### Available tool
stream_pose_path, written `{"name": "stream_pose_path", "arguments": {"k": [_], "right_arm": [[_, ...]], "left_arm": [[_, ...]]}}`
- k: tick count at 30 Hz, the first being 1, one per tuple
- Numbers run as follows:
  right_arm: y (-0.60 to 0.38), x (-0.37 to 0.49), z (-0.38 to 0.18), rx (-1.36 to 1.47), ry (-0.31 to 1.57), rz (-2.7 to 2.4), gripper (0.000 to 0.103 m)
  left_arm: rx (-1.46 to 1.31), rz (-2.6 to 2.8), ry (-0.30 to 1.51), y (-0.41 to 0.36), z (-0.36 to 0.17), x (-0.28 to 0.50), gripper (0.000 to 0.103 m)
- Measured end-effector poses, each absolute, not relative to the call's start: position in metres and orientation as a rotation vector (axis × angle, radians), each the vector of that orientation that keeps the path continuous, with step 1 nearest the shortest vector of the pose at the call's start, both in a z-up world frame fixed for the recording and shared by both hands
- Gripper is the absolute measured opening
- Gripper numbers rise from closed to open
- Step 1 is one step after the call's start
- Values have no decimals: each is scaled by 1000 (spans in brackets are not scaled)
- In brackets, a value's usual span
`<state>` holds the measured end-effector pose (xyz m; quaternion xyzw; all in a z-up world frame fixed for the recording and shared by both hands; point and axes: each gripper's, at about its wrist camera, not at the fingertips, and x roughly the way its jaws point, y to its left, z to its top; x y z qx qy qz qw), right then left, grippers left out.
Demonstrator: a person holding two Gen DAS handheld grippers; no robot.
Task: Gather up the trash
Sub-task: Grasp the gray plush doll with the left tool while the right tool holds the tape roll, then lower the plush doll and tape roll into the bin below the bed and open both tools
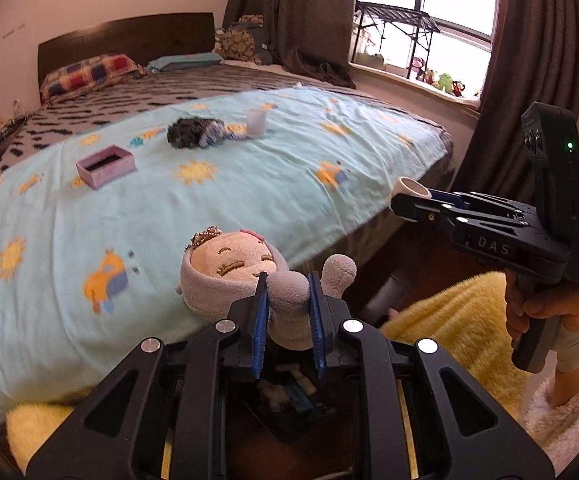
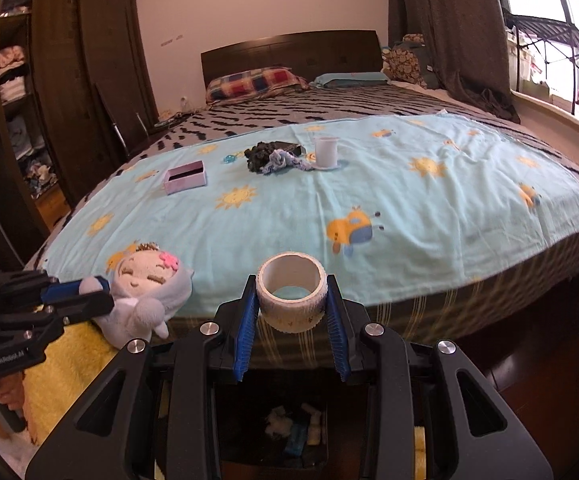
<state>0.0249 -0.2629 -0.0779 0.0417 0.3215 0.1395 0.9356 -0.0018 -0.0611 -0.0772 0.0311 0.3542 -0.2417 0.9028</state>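
The left gripper (image 1: pixel 287 300) clamps a plush doll (image 1: pixel 225 272) between its fingers; the right gripper (image 2: pixel 291 304) pinches a tape roll (image 2: pixel 291 298). Both should be held firmly until the bin below is reached.

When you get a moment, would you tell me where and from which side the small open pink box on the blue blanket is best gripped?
Grip the small open pink box across its two long walls, coming from above. It lies flat with its open side up, so the thin upright walls give the fingers parallel faces; one finger could also go inside the opening.
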Motion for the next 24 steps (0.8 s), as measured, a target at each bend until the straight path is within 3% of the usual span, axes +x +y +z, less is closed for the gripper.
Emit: {"name": "stream_pose_path", "arguments": {"k": [9, 24], "right_arm": [[-260, 7, -129, 119, 794, 278, 33], [-239, 36, -220, 146, 1030, 280, 33]], "left_arm": [[46, -561, 917, -76, -137, -17, 17], [26, -472, 1130, -72, -234, 34, 17]]}}
